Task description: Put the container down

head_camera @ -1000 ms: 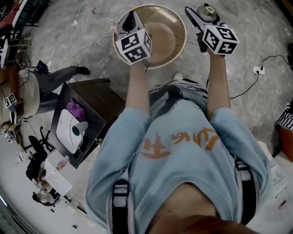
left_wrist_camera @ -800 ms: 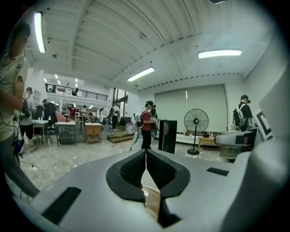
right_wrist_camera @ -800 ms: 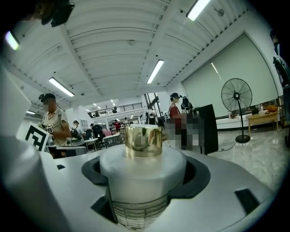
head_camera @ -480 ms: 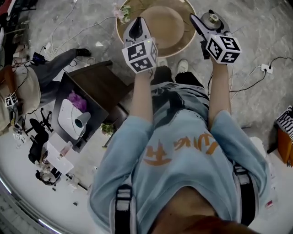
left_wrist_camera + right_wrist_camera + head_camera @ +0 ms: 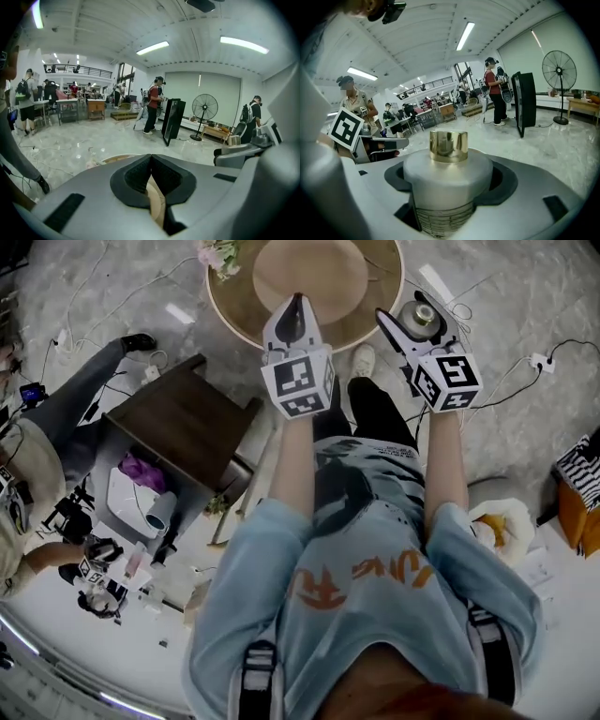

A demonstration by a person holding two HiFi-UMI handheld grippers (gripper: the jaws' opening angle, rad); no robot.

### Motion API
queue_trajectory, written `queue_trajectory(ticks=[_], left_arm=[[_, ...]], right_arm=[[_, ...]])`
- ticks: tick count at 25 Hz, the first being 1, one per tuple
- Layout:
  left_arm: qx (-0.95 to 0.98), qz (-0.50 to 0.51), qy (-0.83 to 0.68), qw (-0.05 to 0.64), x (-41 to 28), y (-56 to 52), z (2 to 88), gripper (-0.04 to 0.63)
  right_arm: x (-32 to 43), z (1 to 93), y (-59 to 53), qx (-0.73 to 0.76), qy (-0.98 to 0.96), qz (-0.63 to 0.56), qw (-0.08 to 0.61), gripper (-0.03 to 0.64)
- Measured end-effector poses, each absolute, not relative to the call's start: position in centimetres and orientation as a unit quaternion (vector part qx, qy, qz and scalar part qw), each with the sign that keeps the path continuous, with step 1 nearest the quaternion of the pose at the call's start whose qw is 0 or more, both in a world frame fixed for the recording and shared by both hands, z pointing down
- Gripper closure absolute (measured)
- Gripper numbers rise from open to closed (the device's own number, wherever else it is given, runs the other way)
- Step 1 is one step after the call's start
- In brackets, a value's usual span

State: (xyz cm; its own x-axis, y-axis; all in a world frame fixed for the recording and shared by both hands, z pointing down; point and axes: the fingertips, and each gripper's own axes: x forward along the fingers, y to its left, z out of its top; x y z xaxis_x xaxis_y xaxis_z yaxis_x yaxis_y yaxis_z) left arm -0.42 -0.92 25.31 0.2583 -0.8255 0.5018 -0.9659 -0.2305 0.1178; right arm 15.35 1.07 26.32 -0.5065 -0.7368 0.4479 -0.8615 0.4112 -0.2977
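Plainly, the task is sitting at its early stage: nothing is resting on any surface yet. The person is standing over the pale marbled floor (image 5: pixel 525 296), and both candidates for the container are hanging up in the air. I cannot tell from the task sentence which of the two is meant.

The left hand-held gripper (image 5: pixel 296 304) is pinching the near rim of a wide, shallow round bowl (image 5: pixel 234 320). In the left gripper view its dark ribbed pads are closing together on a thin tan edge of that bowl (image 5: pixel 157 206), with no gap showing above it. The bowl is looking like light wood or bamboo, smooth and matte, with a raised lip running around a flat middle.

The right hand-held gripper (image 5: pixel 419 320) is clamping a small jar (image 5: pixel 424 315) upright, just beside the bowl's right edge and apart from it. In the right gripper view the jar (image 5: pixel 447 176) is filling the space between the jaws. It is showing a frosted white rounded shoulder, a clear lower body with fine horizontal ribs, and a shiny gold cylindrical cap (image 5: pixel 448 146).

What is remaining, by my judgement, is the whole lowering and letting go: bringing the container down to the floor or to the dark brown bench (image 5: pixel 183 423) at the person's left, seating it flat, then opening the jaws.
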Motion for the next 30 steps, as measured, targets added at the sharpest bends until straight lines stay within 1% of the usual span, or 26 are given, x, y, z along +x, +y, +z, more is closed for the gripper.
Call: queue_trajectory(ticks=[7,15,30], left_arm=[[0.770,0.200,-0.558,0.238,-0.3,-0.7,33.0,0.568],[0.769,0.223,-0.540,0.259,-1.4,-0.1,41.3,0.568],[0.769,0.235,-0.530,0.271,-3.8,-3.2,51.6,0.568]], right_arm=[[14.1,34.2,2.8,0.461,-0.822,0.293,0.159,0.256],[12.2,42.7,3.5,0.450,-0.815,0.313,0.185,0.256],[7.4,53.5,0.8,0.436,-0.813,0.327,0.205,0.256]])
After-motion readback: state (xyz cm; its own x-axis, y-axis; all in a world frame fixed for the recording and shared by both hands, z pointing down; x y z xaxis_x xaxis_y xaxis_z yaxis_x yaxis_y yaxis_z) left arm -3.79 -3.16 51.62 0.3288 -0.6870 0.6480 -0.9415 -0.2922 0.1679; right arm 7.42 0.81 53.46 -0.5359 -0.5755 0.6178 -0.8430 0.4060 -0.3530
